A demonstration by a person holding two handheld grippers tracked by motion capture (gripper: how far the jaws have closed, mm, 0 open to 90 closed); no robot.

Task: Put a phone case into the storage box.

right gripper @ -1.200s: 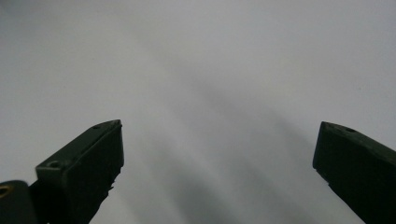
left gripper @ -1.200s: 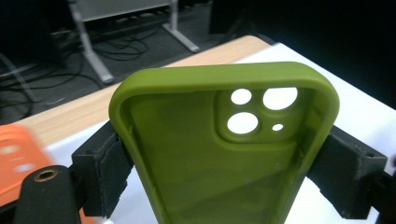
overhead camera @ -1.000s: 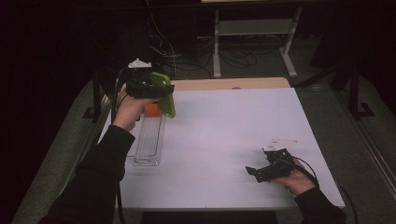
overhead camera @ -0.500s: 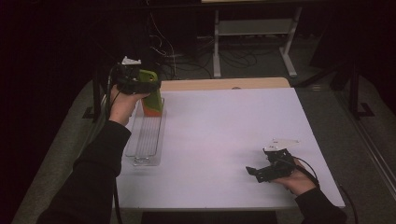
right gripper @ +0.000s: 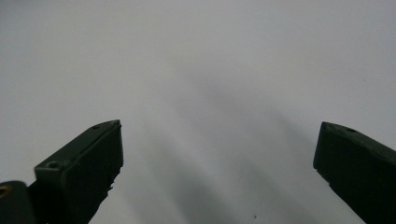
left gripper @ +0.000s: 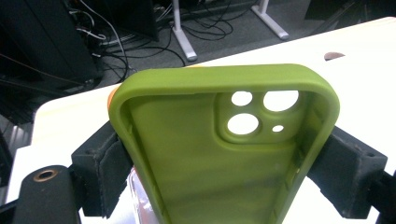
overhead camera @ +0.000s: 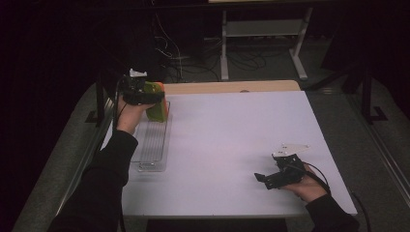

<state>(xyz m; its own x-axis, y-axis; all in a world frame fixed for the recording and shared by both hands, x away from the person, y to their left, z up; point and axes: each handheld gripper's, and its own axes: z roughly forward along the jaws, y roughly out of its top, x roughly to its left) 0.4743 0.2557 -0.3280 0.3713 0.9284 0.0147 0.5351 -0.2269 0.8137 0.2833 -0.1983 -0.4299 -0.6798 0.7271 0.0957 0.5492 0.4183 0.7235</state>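
- Two grippers work over one white bench [overhead camera: 232, 140]: the left gripper [overhead camera: 152, 99] clamps a green phone case [overhead camera: 157, 108] at the far end of a clear tray [overhead camera: 153, 145].
- Its own view shows the case's hollow inside and camera holes [left gripper: 254, 112]; an orange edge [left gripper: 112, 95] peeks behind.
- The right gripper [overhead camera: 263, 179] rests near the front edge, jaws wide apart, nothing between.
- Dark room, cables [overhead camera: 179, 53] beyond.

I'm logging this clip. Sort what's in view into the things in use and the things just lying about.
In use: green phone case, held in the left gripper; clear tray beneath it.
Lying about: right gripper, open, idle on the table; desk frame and cables behind.
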